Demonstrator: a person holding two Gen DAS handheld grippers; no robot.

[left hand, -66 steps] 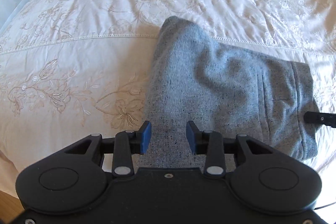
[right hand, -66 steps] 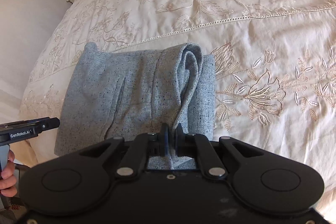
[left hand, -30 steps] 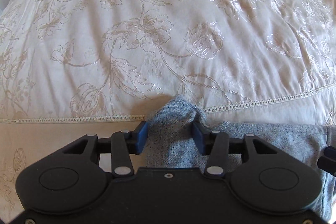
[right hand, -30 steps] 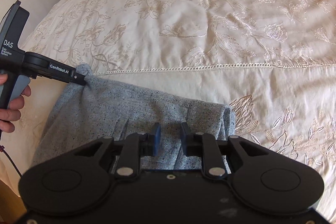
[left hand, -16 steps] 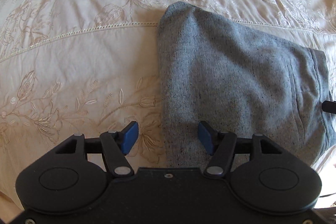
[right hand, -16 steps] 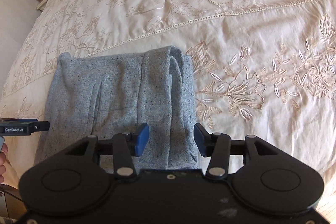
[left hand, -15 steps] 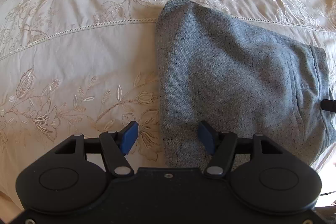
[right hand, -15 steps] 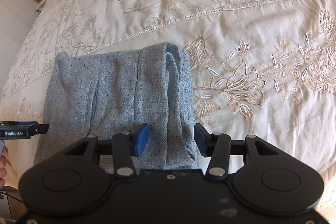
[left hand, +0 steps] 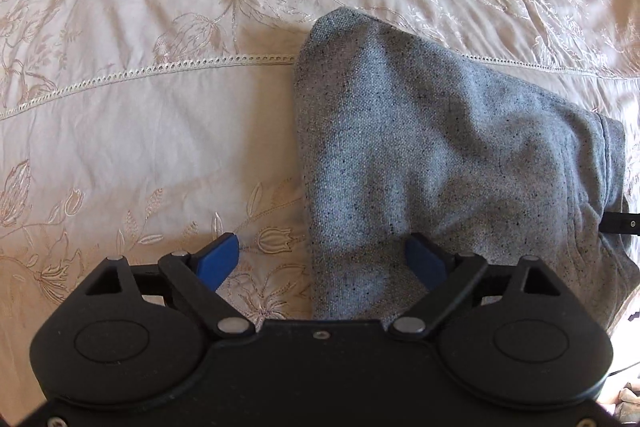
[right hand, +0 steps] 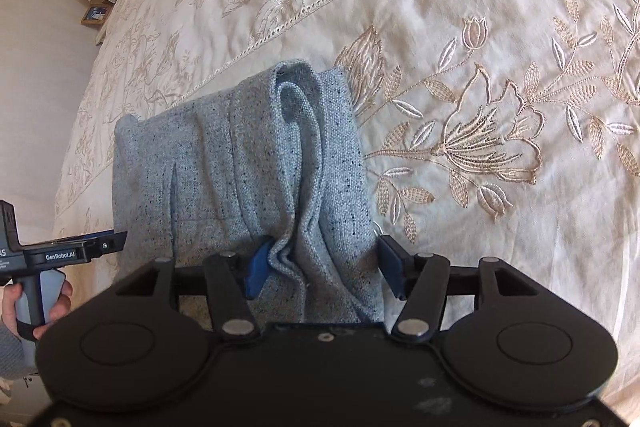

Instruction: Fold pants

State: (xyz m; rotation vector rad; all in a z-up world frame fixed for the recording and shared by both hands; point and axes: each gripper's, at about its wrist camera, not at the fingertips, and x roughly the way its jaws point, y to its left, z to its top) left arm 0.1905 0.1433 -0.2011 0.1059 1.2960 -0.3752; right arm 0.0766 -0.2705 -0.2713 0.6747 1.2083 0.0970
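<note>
The grey speckled pants (left hand: pixel 432 147) lie folded into a compact bundle on the cream embroidered bedspread (left hand: pixel 140 131). My left gripper (left hand: pixel 322 261) is open, its jaws wide apart over the bundle's near left corner, holding nothing. In the right wrist view the pants (right hand: pixel 240 167) show stacked fold edges on their right side. My right gripper (right hand: pixel 322 269) is open, its jaws straddling the near right edge of the bundle. The left gripper's body (right hand: pixel 68 253) and the hand holding it show at the left of the right wrist view.
The bedspread stretches far beyond the pants on all sides. A bedside table with a lamp and a picture frame (right hand: pixel 96 7) stands by the wall at the far left. The tip of the right gripper (left hand: pixel 622 225) shows at the right edge of the left wrist view.
Both grippers, shut or nearly shut on the cloth a second ago, have opened wide and drawn back to the near edge. The pants now lie flatter.
</note>
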